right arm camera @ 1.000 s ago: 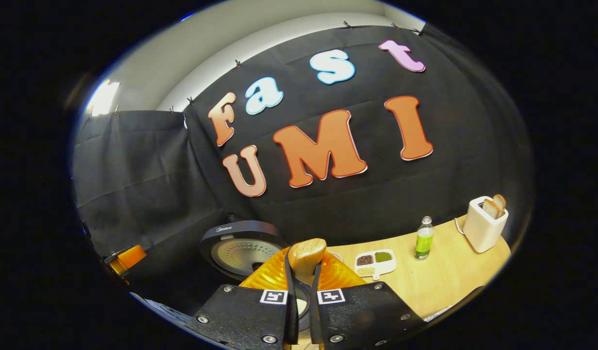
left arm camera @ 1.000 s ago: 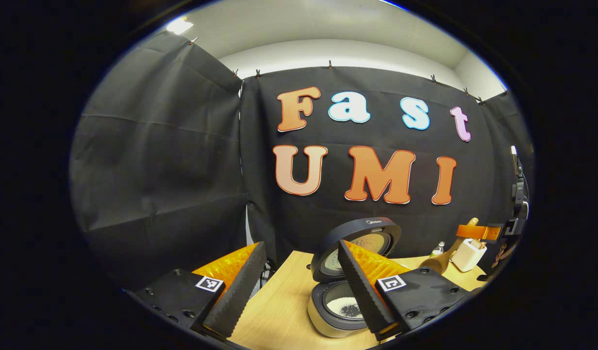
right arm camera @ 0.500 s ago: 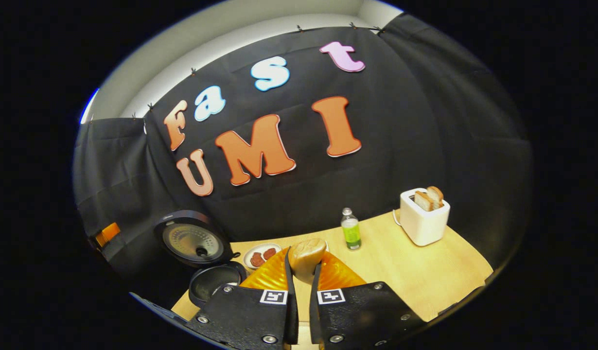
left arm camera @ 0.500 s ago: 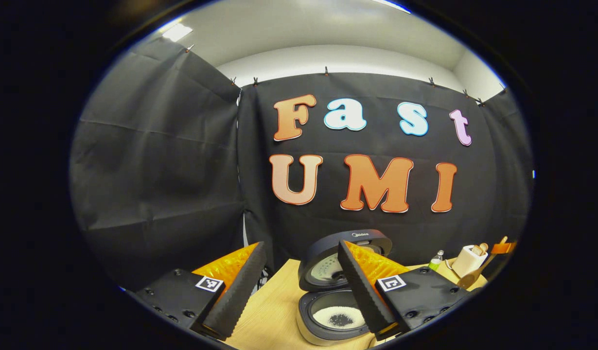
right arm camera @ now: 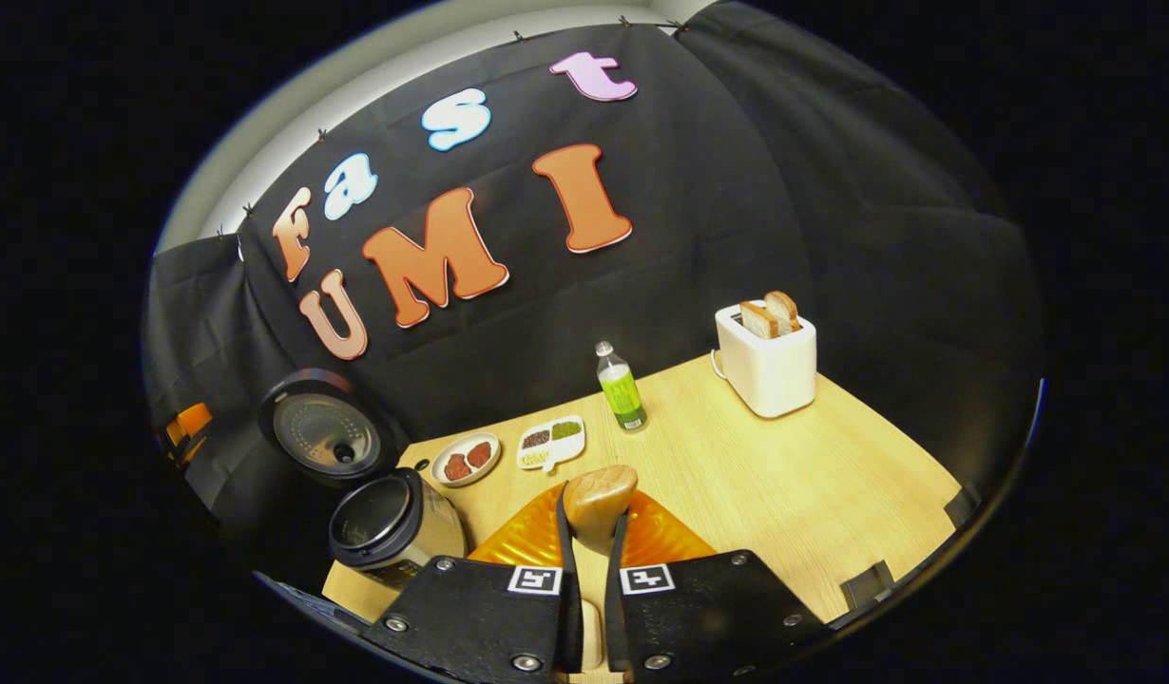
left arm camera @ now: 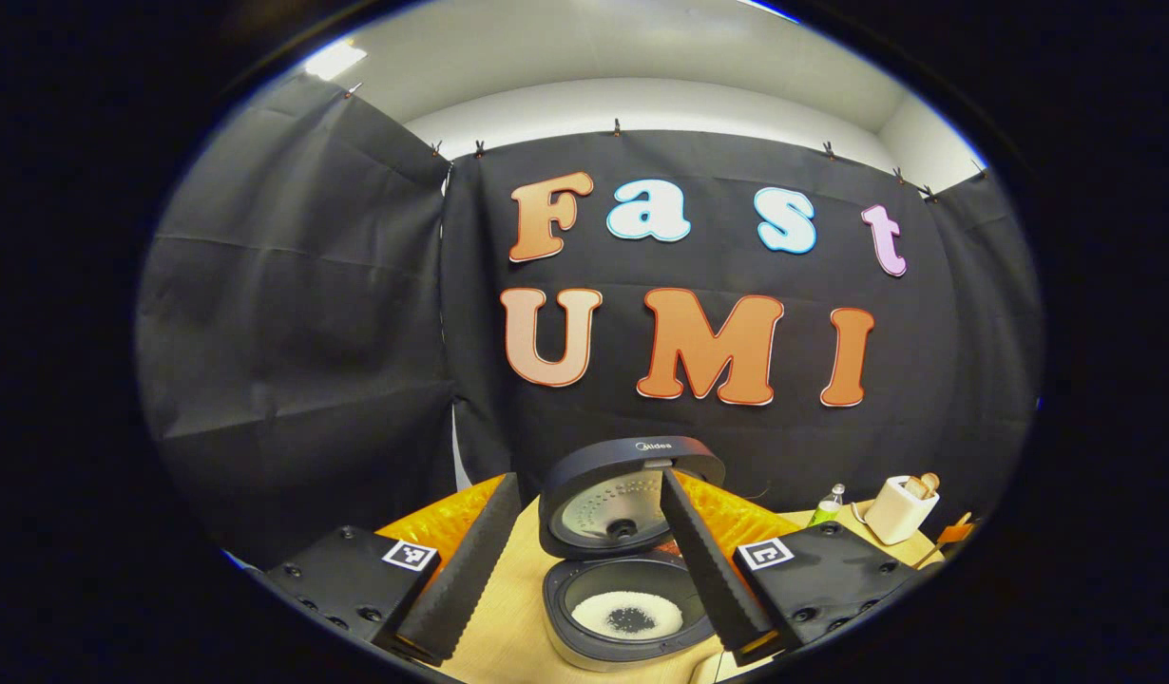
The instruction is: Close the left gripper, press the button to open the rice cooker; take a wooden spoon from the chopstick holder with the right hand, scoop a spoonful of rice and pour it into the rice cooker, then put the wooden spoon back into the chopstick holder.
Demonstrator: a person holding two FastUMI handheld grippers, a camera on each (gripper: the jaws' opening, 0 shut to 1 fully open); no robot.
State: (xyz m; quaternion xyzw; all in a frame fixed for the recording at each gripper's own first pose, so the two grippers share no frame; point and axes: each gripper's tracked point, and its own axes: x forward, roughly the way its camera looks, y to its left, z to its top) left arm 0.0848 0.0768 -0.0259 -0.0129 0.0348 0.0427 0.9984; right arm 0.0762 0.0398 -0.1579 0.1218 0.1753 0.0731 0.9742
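the right gripper (right arm camera: 592, 532) is clamped tight on one wooden spoon (right arm camera: 598, 496), bowl end poking out past its two fingers above the worktop (right arm camera: 813, 484), while the left gripper (left arm camera: 584, 560) hangs wide apart with nothing in it, over one rice cooker (left arm camera: 627, 608) whose lid stands up and whose pot holds white rice with a dark patch. beyond the spoon sit one round plate (right arm camera: 466, 458) with two reddish pieces and one three-part tray (right arm camera: 550, 443). farther back are one green bottle (right arm camera: 622, 389) and one white toaster (right arm camera: 767, 361) with two slices.
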